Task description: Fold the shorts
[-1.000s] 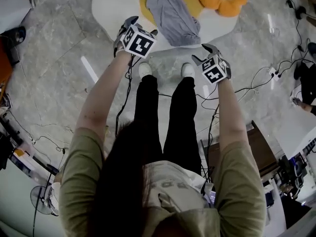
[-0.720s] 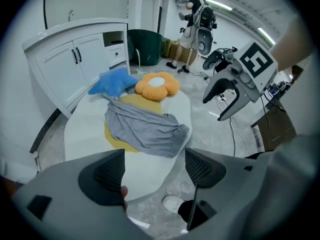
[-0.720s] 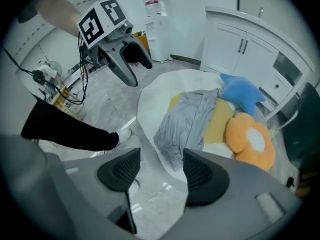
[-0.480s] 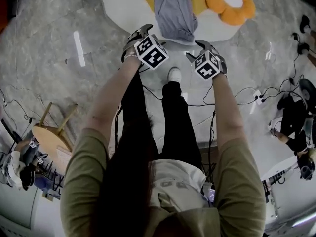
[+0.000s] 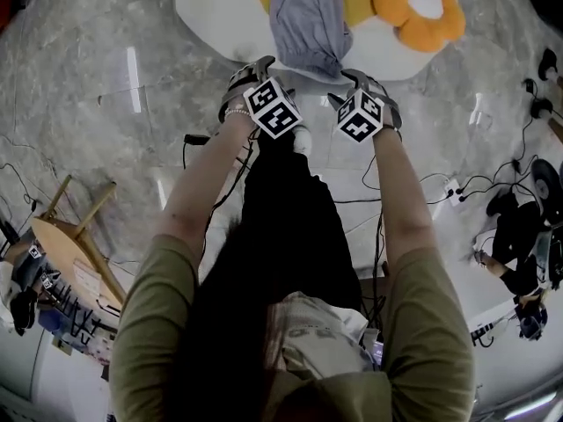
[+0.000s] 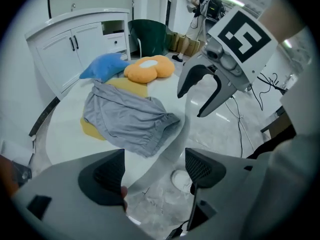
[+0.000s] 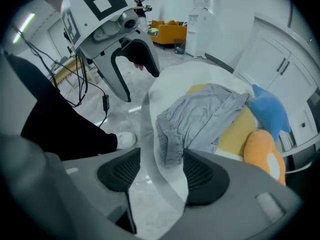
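Grey shorts (image 5: pixel 303 16) lie crumpled on the round white tabletop (image 5: pixel 220 7). Their far part is draped over a yellow cushion (image 6: pixel 92 129), and their gathered near end lies close to the tabletop's near edge. An orange flower-shaped cushion (image 5: pixel 420 7) sits to the right of the shorts in the head view. A blue cushion (image 6: pixel 105 66) lies farther back, next to the yellow one.

Left gripper (image 6: pixel 152 171): held steeply downward at the near edge of the tabletop, just left of the shorts' near end. Its fingers (image 6: pixel 100 174) stand wide apart and hold nothing. Only the tabletop rim, the marble floor (image 5: pixel 106 148) and a white shoe (image 6: pixel 182 179) show in the gap.

Right gripper (image 7: pixel 160 176): also pointing steeply down at the tabletop edge, just right of the shorts' near end. Its fingers (image 7: pixel 120 171) are moderately apart and empty. The shorts' gathered edge and the tabletop rim show through the gap, but the pads do not press on the cloth.

The two grippers are near each other, one at each side of the shorts' near end. Neither is seen to touch the fabric.

Surroundings: a white cabinet (image 6: pixel 80 49) stands beyond the tabletop, cables (image 5: pixel 440 183) trail across the floor, and a wooden stool (image 5: pixel 66 244) stands at the left.
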A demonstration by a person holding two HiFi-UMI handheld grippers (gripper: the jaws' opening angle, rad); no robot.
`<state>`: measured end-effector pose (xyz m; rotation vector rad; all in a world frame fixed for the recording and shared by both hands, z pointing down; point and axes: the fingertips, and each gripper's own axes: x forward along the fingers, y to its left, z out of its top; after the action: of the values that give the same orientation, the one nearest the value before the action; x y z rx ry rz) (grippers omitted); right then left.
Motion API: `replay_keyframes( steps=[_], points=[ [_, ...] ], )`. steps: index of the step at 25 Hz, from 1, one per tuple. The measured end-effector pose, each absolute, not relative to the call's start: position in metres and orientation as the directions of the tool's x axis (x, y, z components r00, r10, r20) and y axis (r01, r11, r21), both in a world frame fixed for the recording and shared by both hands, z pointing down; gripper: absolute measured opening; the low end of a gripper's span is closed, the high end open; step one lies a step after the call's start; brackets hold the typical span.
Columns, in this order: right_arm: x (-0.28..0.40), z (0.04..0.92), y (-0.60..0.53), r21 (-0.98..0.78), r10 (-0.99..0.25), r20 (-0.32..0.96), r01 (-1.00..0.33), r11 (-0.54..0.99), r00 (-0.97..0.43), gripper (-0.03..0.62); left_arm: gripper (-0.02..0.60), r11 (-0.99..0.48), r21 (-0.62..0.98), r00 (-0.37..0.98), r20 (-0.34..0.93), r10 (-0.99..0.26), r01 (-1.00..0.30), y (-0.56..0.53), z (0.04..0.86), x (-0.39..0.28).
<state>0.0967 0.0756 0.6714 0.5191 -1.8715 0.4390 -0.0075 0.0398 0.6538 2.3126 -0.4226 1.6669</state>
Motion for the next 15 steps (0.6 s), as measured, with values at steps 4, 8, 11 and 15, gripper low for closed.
replay_keyframes(
  steps=[4,8,11,15],
  points=[
    [0.095,0.715,0.072,-0.036,-0.148,0.939,-0.519,0.854,-0.31,0.258,0.364,-0.949,0.003,0.297,0.95,-0.096,-0.315,0.041,0.699,0.001],
    [0.091,0.747,0.059,-0.006,-0.164,0.936,-0.479,0.878,-0.312,0.258,0.364,-0.964,-0.017,0.307,0.946,-0.101,-0.265,0.033,0.737,0.007],
    [0.09,0.77,0.06,0.0,-0.122,0.947,-0.38,0.925,-0.298,0.258,0.364,-0.979,-0.024,0.312,0.946,-0.088,-0.202,0.029,0.759,0.011],
    [0.096,0.793,0.06,-0.025,-0.081,0.957,-0.358,0.933,-0.28,0.258,0.364,-0.973,0.013,0.331,0.941,-0.065,-0.229,0.024,0.777,0.014]
  ],
)
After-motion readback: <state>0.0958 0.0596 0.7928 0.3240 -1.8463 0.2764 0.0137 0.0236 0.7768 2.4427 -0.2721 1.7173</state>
